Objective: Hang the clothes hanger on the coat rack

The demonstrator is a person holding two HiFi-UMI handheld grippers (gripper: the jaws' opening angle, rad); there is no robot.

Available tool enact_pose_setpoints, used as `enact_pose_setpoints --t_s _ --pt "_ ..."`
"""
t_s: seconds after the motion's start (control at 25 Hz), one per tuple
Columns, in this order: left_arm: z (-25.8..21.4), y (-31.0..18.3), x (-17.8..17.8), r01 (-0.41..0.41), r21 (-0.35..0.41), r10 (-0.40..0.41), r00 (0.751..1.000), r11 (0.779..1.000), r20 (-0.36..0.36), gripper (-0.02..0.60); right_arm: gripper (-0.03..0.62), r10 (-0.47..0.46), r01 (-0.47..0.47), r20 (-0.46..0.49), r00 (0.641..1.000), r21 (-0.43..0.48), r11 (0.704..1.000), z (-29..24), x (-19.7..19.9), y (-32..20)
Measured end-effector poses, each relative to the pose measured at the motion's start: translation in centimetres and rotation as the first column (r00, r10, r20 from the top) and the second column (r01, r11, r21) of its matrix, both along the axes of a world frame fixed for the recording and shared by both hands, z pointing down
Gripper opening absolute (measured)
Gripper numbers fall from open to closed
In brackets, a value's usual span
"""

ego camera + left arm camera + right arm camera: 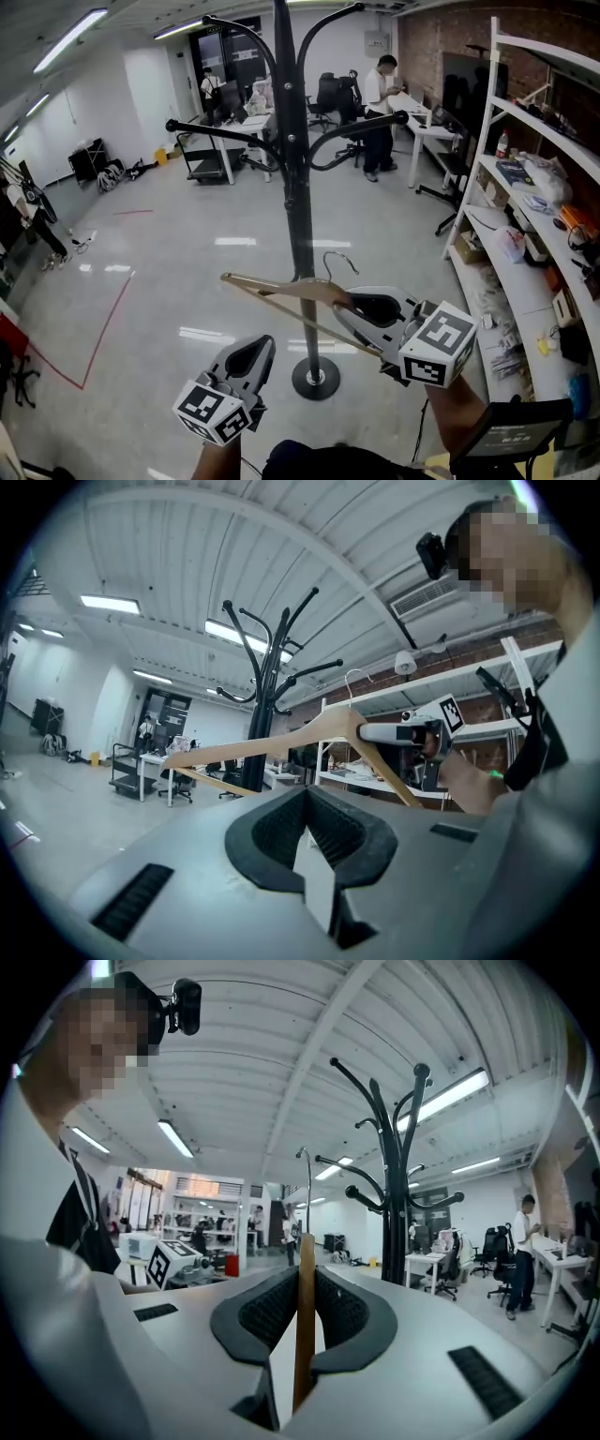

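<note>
Near first: left gripper (255, 345) low, jaws together, empty. Right gripper (345, 302) clamps the hanger (304, 1288), a mere edge in its own view. The head view shows it whole, hook beside the rack (292, 187) pole. Shelf (487, 141) to the right, desks beyond.

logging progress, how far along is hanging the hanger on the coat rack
Done: the right gripper is shut on the wooden hanger. In hand: it's held low before the coat rack, hook on no arm. Still to do: raise it, hook it over an arm.
</note>
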State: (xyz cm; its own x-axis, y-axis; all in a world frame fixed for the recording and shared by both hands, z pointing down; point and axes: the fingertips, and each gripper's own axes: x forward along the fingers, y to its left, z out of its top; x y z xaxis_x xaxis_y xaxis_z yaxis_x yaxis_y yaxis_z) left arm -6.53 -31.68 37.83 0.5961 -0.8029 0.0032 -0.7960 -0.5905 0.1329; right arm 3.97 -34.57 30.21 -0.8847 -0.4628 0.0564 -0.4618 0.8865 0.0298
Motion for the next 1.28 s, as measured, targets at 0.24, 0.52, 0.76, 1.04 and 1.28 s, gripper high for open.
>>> enact_pose_setpoints --t_s 0.24,0.52,0.76,1.04,1.28 --pt "-0.1 -3.3 -0.5 -0.011 0.001 0.011 1.000 1.000 0.002 -0.002 0.055 -0.116 0.116 -0.002 0.993 -0.025 0.993 -0.9 -2.8 -3.5" --pt "-1.1 -8.3 -2.6 -0.048 0.027 0.048 0.999 0.998 -0.003 -0.002 0.055 -0.233 0.233 -0.005 0.972 -0.051 0.971 -1.9 -6.6 -7.7" --pt "-0.4 -10.8 -3.1 -0.064 0.013 0.064 0.998 0.998 -0.003 -0.002 0.055 -0.267 0.267 0.022 0.964 -0.115 0.957 -0.3 -6.6 -11.0" --pt "0.4 -12.5 -3.0 -0.080 -0.007 0.080 0.997 0.997 -0.002 -0.002 0.055 -0.301 0.300 0.015 0.953 -0.136 0.944 1.5 -6.3 -13.5" --pt "0.2 -12.5 -2.6 -0.098 -0.010 0.098 0.995 0.995 -0.012 -0.002 0.055 -0.322 0.319 -0.006 0.947 -0.130 0.939 2.0 -6.3 -14.4"
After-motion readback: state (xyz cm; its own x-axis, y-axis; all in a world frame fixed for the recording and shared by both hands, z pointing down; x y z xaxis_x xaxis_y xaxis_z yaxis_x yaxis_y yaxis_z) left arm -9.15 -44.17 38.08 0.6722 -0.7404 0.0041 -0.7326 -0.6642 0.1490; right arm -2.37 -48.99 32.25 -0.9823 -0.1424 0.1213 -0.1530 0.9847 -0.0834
